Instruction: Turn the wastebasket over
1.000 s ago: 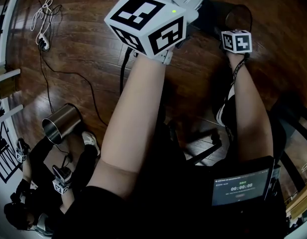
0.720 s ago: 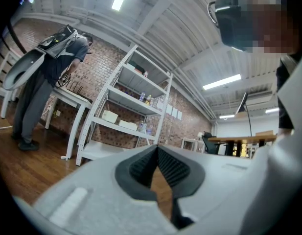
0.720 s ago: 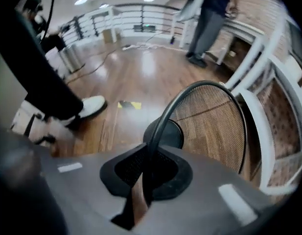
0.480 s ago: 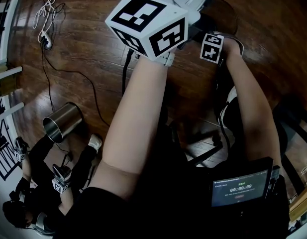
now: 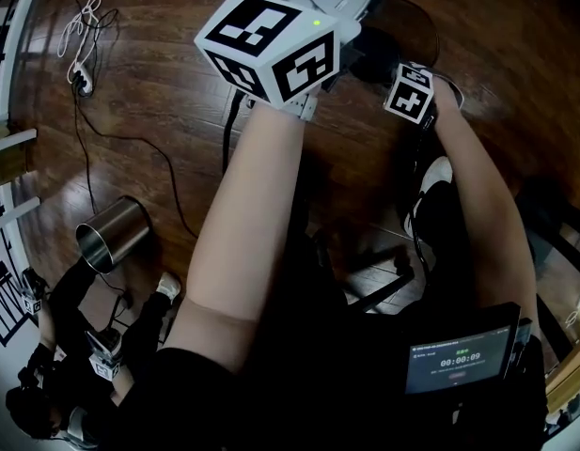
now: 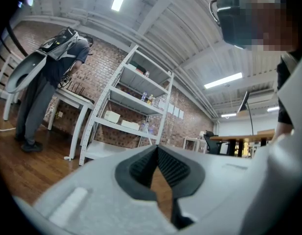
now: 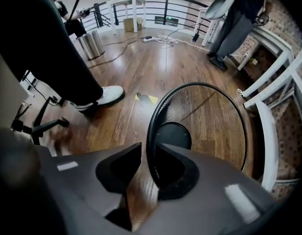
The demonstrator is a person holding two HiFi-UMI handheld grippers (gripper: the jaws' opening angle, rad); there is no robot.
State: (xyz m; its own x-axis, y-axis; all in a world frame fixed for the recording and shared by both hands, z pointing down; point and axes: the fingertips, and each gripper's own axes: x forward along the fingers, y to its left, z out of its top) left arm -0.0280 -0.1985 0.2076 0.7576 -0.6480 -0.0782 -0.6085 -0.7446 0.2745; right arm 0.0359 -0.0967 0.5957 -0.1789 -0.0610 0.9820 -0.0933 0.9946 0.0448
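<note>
The black mesh wastebasket (image 7: 214, 116) stands on the wooden floor with its mouth up; its round base (image 7: 173, 133) shows through the opening. My right gripper (image 7: 147, 163) points steeply down over its near rim. The jaws are opening, with the thin rim between the pads, close to the right one and not pinched. In the head view the wastebasket (image 5: 407, 26) lies at the top, just beyond the right gripper's marker cube (image 5: 412, 92). My left gripper (image 6: 156, 148) is held level in the air, shut on nothing; its cube (image 5: 271, 45) fills the top middle.
A steel bin (image 5: 116, 233) stands on the floor at the left, with a cable and power strip (image 5: 80, 73) beyond it. Another person (image 5: 64, 383) crouches at the lower left. White table legs (image 7: 268, 131) flank the basket. A shoe (image 7: 104, 96) and chair base (image 7: 38, 124) are nearby.
My right hand has swung left and rolled over, and the wastebasket has shifted left with it. The left gripper has kept its place.
</note>
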